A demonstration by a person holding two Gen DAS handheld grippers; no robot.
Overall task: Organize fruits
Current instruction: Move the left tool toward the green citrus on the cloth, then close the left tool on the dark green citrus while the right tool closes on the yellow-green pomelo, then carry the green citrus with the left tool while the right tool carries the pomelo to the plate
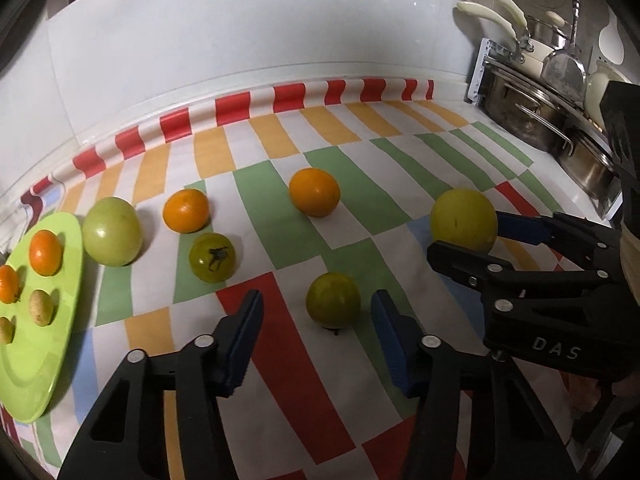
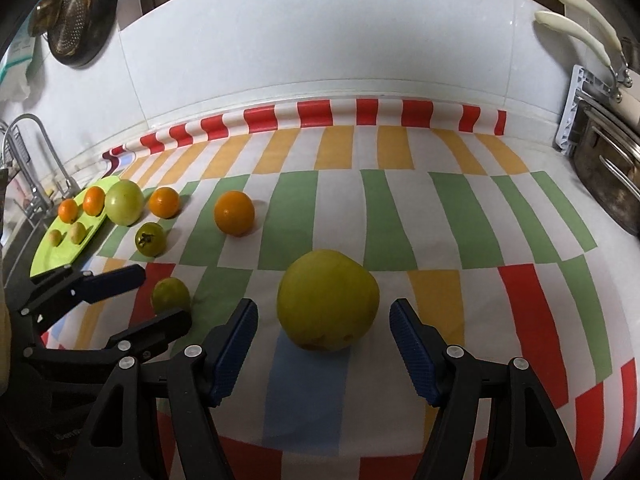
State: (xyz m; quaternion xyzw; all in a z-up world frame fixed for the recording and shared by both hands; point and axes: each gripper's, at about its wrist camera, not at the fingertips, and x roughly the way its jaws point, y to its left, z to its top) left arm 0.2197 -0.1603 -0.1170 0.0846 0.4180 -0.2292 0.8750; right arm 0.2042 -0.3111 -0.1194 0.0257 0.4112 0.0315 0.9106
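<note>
Right gripper: spread wide around the big yellow-green round fruit; centre, then squeeze gently.
Left gripper: gaping, empty, near the small olive-green fruit.

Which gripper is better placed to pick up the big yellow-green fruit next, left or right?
Right. The right gripper is open with the big yellow-green fruit centred between its jaws. The left gripper is lined up on a smaller green fruit instead, further from the big one.
</note>
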